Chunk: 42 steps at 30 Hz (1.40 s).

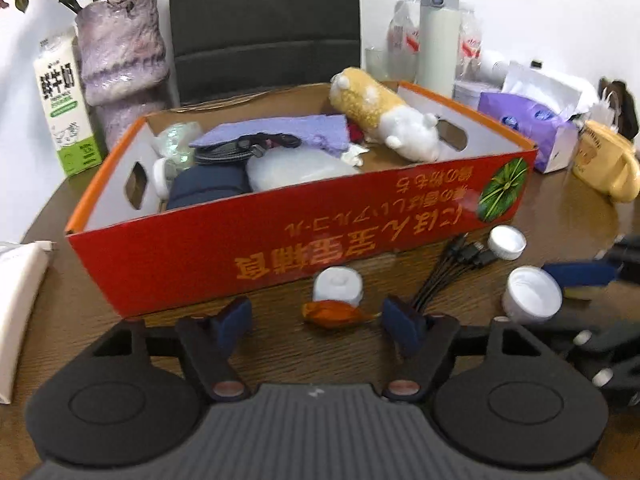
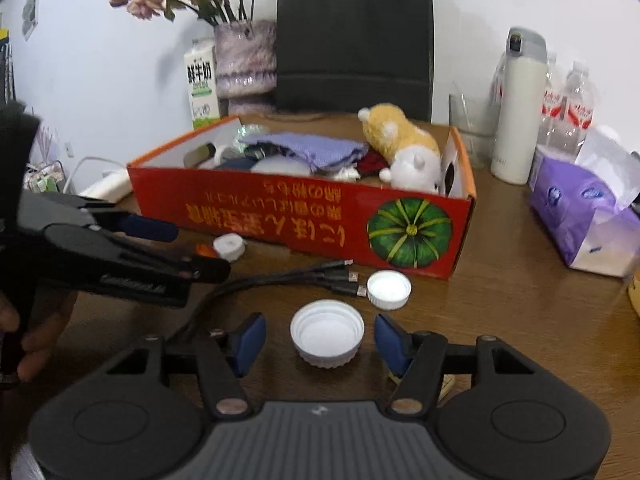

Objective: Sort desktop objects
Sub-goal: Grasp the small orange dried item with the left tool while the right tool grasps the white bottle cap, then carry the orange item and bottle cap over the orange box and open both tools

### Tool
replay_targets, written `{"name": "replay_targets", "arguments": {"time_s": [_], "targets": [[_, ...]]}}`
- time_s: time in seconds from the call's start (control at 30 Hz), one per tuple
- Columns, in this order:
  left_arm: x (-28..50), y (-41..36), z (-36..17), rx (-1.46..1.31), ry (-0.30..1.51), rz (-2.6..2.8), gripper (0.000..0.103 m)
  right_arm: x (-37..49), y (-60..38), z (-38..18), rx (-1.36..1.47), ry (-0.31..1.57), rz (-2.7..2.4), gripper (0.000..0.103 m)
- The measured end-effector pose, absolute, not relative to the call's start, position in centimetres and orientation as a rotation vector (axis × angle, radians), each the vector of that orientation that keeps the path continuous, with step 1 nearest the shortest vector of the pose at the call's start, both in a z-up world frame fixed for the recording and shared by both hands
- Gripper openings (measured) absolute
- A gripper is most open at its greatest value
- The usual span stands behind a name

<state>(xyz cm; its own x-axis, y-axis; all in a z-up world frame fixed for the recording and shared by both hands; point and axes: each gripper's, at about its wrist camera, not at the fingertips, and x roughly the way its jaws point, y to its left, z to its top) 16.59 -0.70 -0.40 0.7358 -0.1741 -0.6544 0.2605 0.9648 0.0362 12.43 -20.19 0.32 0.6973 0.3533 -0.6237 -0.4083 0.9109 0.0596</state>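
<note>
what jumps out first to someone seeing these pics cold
The big red cardboard box mid-table, stuffed with odds and ends, a yellow and white plush toy lying at its right end. In front of it, the right claw straddles an upturned white cap, pads not touching, while the left claw hovers over an orange wrapper.

Brown wooden table [image 2: 520,300] bears red box [image 2: 280,220], white caps [image 2: 327,332], cable [image 2: 288,276].

Both tools match: the left gripper [image 1: 316,322] and right gripper [image 2: 320,340] each show 2 blue-padded fingers [image 2: 250,338] on black linkages, copper-coloured pivot screws, round black discs at 4 and 8 o'clock, a ribbed grey body between.
</note>
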Motion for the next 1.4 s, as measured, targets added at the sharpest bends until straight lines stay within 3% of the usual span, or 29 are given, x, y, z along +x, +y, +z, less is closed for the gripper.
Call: {"name": "replay_targets", "arguments": {"time_s": [0.07, 0.13, 0.17, 0.2, 0.53, 0.7, 1.1, 1.4], "targets": [[16.5, -0.7, -0.4, 0.113, 0.704, -0.247, 0.066, 12.2, -20.0, 0.1, -0.095, 0.671, 0.419, 0.052], [16.3, -0.8, -0.3, 0.111, 0.698, -0.256, 0.054, 12.1, -19.7, 0.0, -0.111, 0.665, 0.417, 0.045], [16.2, -0.9, -0.2, 0.112, 0.698, -0.262, 0.043, 12.0, -19.7, 0.0, -0.118, 0.66, 0.419, 0.043], [16.1, -1.0, -0.1, 0.111, 0.703, -0.26, 0.043, 11.9, -19.7, 0.1, -0.117, 0.659, 0.425, 0.039], [11.4, -0.4, 1.4, 0.018, 0.684, -0.194, 0.042, 11.1, -20.0, 0.6, -0.097, 0.623, 0.407, 0.039], [5.2, 0.1, 2.5, -0.018, 0.657, -0.15, 0.042, 6.4, -19.7, 2.4, -0.06, 0.539, 0.384, 0.039], [-5.9, 1.0, 2.9, -0.038, 0.633, -0.173, 0.042, -5.6, -18.6, 3.0, -0.047, 0.552, 0.393, 0.039], [-8.0, 2.6, 4.3, -0.039, 0.585, -0.145, 0.042, -8.6, -19.0, 5.0, -0.059, 0.505, 0.407, 0.039]]}}
